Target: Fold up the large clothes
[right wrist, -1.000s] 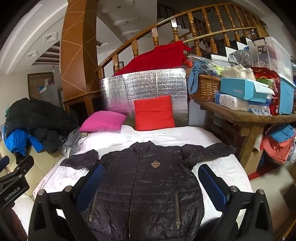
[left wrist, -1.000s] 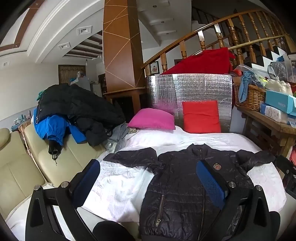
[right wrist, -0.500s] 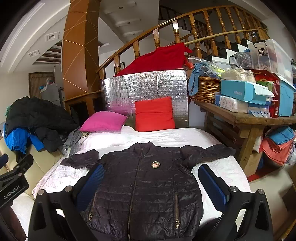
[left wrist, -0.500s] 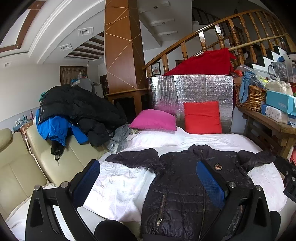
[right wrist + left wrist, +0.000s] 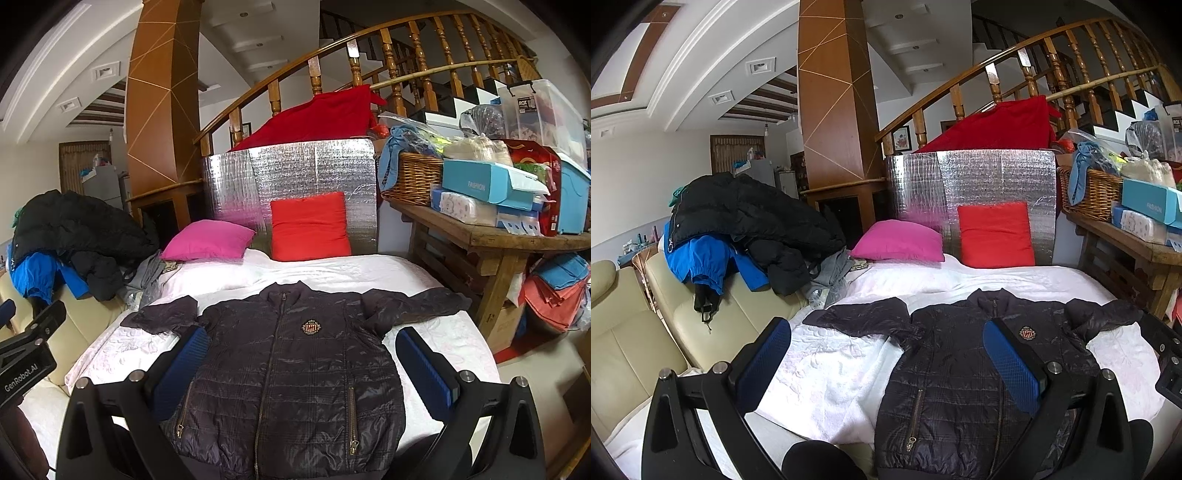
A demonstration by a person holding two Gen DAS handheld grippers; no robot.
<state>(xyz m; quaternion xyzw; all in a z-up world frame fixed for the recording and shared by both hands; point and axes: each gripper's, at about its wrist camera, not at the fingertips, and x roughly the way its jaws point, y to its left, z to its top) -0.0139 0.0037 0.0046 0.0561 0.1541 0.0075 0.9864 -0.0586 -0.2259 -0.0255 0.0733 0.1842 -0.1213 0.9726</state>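
A dark quilted jacket (image 5: 964, 373) lies flat and zipped, front up, on the white bed (image 5: 827, 365), both sleeves spread out. It also shows in the right wrist view (image 5: 291, 369). My left gripper (image 5: 886, 354) is open and empty, held above the jacket's left side and the bare sheet. My right gripper (image 5: 301, 358) is open and empty above the jacket's lower body. The left gripper's body (image 5: 26, 354) shows at the left edge of the right wrist view.
A pink pillow (image 5: 899, 242) and a red pillow (image 5: 995, 234) lean at the bed's head against a silver foil panel (image 5: 975, 184). A beige sofa (image 5: 646, 325) with piled coats (image 5: 738, 225) flanks the left. A cluttered wooden table (image 5: 491, 236) stands right.
Both grippers have drifted slightly; the views shift a little. The jacket has not moved and both grippers stay open.
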